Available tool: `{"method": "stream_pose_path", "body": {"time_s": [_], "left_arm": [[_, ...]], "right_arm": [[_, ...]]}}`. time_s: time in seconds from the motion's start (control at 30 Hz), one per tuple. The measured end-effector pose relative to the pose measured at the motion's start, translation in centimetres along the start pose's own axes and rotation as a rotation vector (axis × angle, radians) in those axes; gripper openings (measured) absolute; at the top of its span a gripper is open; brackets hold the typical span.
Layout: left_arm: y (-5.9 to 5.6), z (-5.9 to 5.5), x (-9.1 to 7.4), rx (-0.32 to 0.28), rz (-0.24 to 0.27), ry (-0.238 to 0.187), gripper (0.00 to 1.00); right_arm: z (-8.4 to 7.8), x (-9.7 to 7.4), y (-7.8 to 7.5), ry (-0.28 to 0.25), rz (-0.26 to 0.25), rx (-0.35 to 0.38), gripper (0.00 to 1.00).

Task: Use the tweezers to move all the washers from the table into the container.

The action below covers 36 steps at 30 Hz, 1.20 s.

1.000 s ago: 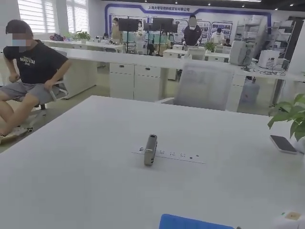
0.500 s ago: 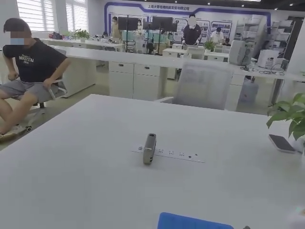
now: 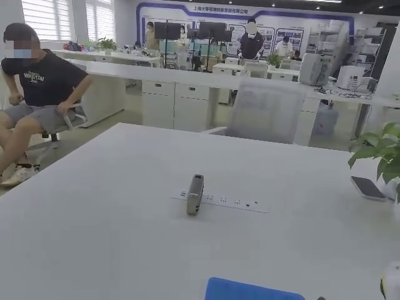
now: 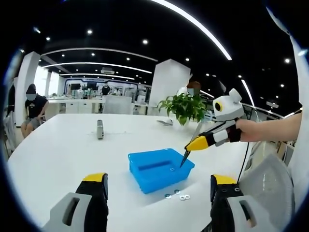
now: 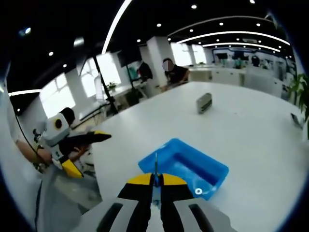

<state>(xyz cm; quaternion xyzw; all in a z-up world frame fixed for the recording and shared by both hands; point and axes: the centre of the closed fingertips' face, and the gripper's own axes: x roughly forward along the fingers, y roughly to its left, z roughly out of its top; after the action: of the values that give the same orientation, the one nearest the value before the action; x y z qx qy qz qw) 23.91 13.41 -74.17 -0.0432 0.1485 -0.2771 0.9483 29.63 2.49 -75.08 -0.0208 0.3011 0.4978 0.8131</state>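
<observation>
Open-plan office, white tabletop (image 3: 125, 219). Right gripper (image 5: 155, 186) clamped tweezers (image 5: 155, 166), tips over blue container (image 4: 154, 181), probably a drop-off. Left gripper (image 4: 159, 203) stood open, empty. Washers (image 4: 176, 195) lay just beside the container. The next pick needed precise tip alignment.

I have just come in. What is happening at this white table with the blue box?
A person works with a tool in each hand. The right tool is shut on tweezers, whose tips point down into the blue container. One washer lies inside it. A few washers lie on the table beside the container. The left tool is open and holds nothing.
</observation>
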Motion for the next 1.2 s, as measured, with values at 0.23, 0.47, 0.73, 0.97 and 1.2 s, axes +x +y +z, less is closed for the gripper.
{"method": "stream_pose_path", "body": {"time_s": [0.23,0.47,0.73,0.97,1.2], "left_arm": [[-0.2,-0.3,0.1,0.003,-0.007,0.020,0.89],[-0.3,-0.6,0.1,0.003,-0.014,0.037,0.88],[-0.4,-0.8,0.2,0.003,-0.020,0.047,0.88],[-0.4,-1.0,0.2,0.004,-0.023,0.055,0.88],[-0.5,-1.2,0.3,0.002,-0.028,0.065,0.88]], "right_arm": [[-2.3,0.6,1.7,0.075,0.043,-0.003,0.02],[-5.4,1.5,3.0,0.166,0.080,-0.005,0.02],[-7.0,2.0,3.0,0.207,0.081,0.001,0.03],[-6.9,2.2,3.2,0.211,0.077,-0.009,0.03],[-7.4,2.2,2.9,0.227,0.076,-0.046,0.03]]}}
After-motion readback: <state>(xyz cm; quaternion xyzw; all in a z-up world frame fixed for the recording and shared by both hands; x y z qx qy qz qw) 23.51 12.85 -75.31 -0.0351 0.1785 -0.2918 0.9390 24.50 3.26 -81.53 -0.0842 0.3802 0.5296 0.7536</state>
